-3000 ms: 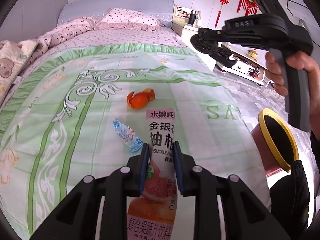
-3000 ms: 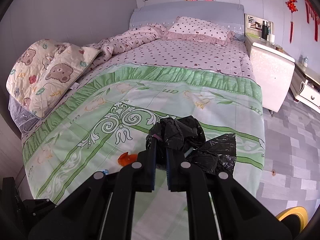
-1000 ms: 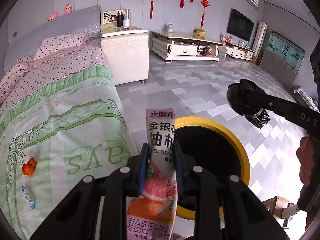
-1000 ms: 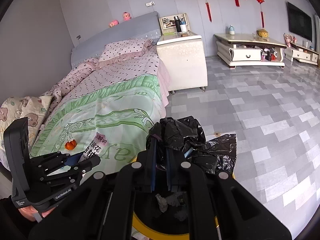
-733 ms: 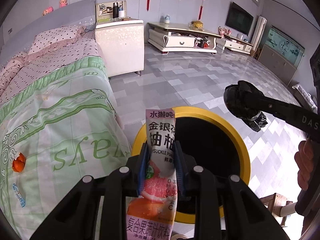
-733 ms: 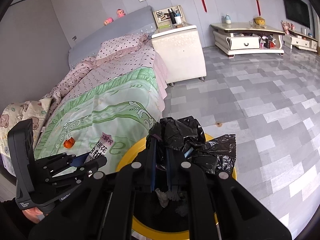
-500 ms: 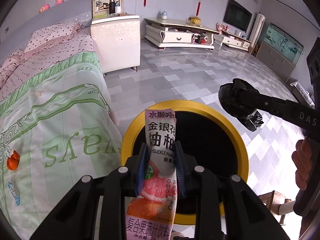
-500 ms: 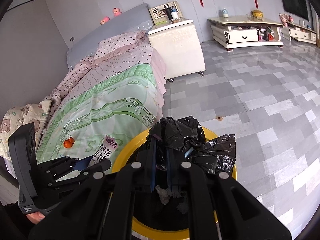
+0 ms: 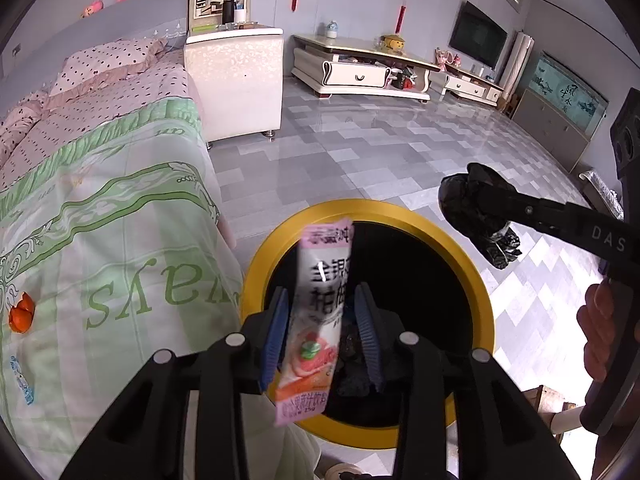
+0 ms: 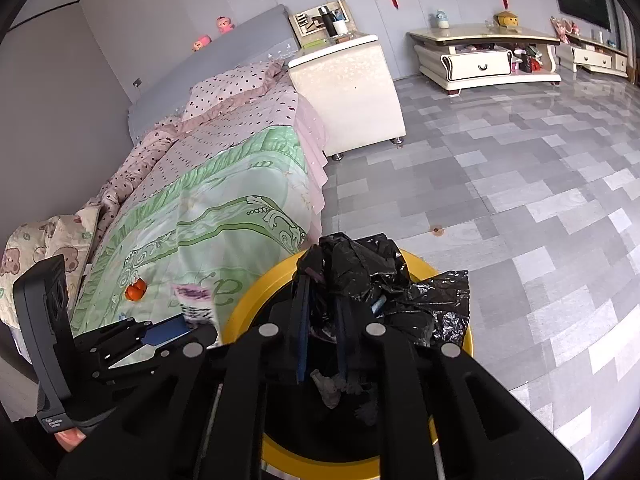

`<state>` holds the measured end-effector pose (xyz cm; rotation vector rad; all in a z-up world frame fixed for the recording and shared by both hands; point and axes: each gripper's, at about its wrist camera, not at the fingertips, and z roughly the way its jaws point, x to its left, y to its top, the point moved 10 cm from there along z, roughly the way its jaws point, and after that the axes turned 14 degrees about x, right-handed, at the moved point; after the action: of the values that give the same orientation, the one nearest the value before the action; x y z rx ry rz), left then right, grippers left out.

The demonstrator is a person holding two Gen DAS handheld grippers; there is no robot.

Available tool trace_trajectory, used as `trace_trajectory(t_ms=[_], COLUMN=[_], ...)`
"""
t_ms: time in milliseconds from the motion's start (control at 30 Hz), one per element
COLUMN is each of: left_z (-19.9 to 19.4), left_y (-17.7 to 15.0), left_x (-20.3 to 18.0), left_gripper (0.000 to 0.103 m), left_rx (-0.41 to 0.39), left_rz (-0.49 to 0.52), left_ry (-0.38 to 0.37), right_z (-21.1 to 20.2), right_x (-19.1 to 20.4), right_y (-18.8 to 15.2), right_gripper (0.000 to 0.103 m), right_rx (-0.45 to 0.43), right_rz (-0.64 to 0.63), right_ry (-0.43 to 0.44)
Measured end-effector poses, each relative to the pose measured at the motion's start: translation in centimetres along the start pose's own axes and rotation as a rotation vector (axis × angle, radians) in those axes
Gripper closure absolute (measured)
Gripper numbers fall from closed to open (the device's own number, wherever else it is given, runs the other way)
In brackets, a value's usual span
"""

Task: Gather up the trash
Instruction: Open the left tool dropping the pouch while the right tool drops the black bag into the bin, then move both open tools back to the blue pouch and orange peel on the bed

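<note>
My left gripper (image 9: 322,336) is open above the yellow-rimmed bin (image 9: 478,280). The pink and white drink pouch (image 9: 320,312) hangs loose and blurred between its blue pads, over the bin's mouth. My right gripper (image 10: 322,328) is shut on a crumpled black plastic bag (image 10: 360,268) and holds it above the bin (image 10: 248,300). In the left wrist view the bag (image 9: 476,208) is at the right, beyond the bin. An orange peel (image 9: 21,317) and a blue wrapper (image 9: 22,380) lie on the green bedspread (image 9: 100,240).
The bed is on the left, its edge right beside the bin. A white nightstand (image 9: 236,80) stands at the bed's head. A low white TV cabinet (image 9: 360,72) runs along the far wall. Grey tiled floor (image 9: 360,160) stretches to the right.
My left gripper has opened and the drink pouch has slipped free, dropping toward the bin. Before that, both grippers swung from the bed over to the bin.
</note>
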<state>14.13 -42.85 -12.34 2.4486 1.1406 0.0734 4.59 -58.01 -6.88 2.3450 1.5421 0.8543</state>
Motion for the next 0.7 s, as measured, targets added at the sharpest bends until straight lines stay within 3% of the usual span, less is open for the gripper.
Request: trace_trajectory(t_ms=[100,200,400,700], left_z=[-0.3,-0.6,-1.8,-3.9], left_y=[0.0,0.0,-0.2,-1.1], left_x=[0.5,1.2,3.4,7.9], left_gripper=[0.055,0.045,0.033,0.032], left_rx=[-0.014,-0.025,-0.054,-0.076], left_rz=[-0.022,-0.04,-0.075,-0.134], left_ry=[-0.007,-0.005,0.01,0.048], right_z=[-0.2,-0.4,-0.6,-0.3], right_x=[-0.4,-0.7,-0.4,1.9], right_y=[0.1,0.2,0.3,-0.4], right_gripper=[0.082,0.07,0.065,0.057], right_rx=[-0.006,-0.009,-0.009,0.033], right_rz=[0.014,0.031,0.03,0.006], right_ry=[-0.012,-0.013,-0.015,0.008])
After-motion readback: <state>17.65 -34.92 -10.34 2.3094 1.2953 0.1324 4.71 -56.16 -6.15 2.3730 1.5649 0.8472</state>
